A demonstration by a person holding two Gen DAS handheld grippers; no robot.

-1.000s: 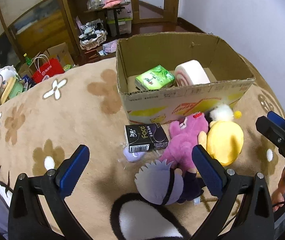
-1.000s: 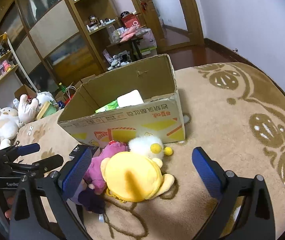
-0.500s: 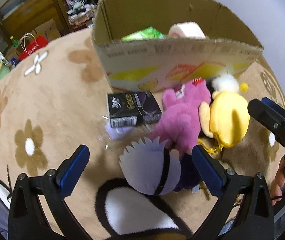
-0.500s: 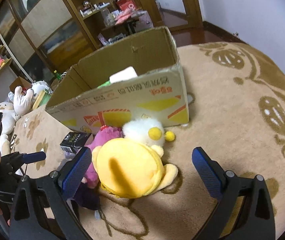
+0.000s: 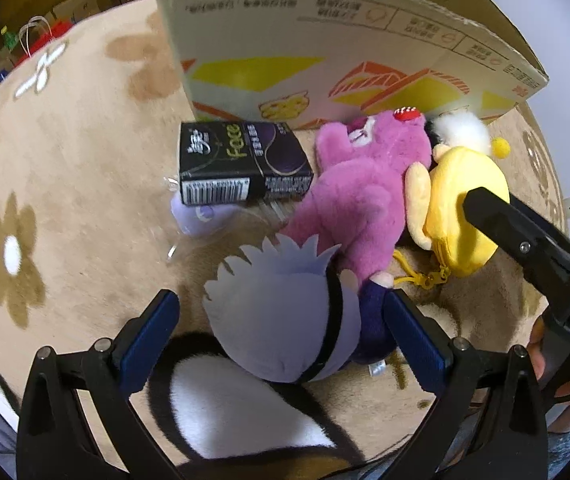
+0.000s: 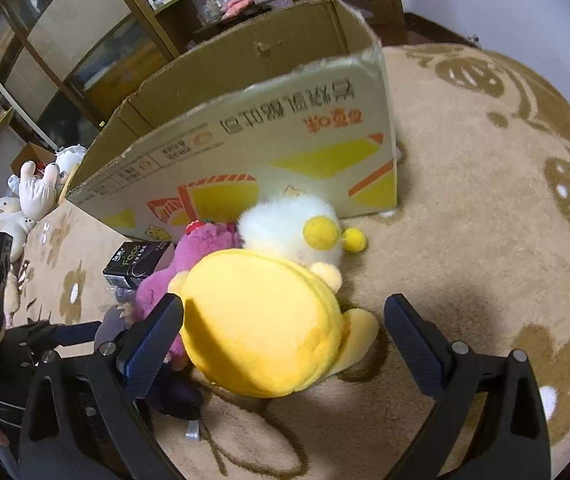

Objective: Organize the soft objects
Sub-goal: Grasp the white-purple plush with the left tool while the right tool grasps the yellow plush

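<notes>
Soft toys lie on the carpet before a cardboard box. My left gripper is open, its fingers either side of a grey-haired doll with a black blindfold. Beyond it lie a pink plush bear and a black tissue pack. My right gripper is open around a yellow plush pouch, also in the left wrist view. A white fluffy toy with yellow pompoms lies behind it against the box. The box's inside is hidden.
A small lilac item lies under the tissue pack. A black-and-white plush lies under my left gripper. More plush toys sit at far left. Wooden shelves stand behind. Beige patterned carpet spreads to the right.
Both grippers have moved down and forward toward the toys. The left now straddles the grey-haired doll and the right straddles the yellow pouch. The box's contents have dropped out of sight.
</notes>
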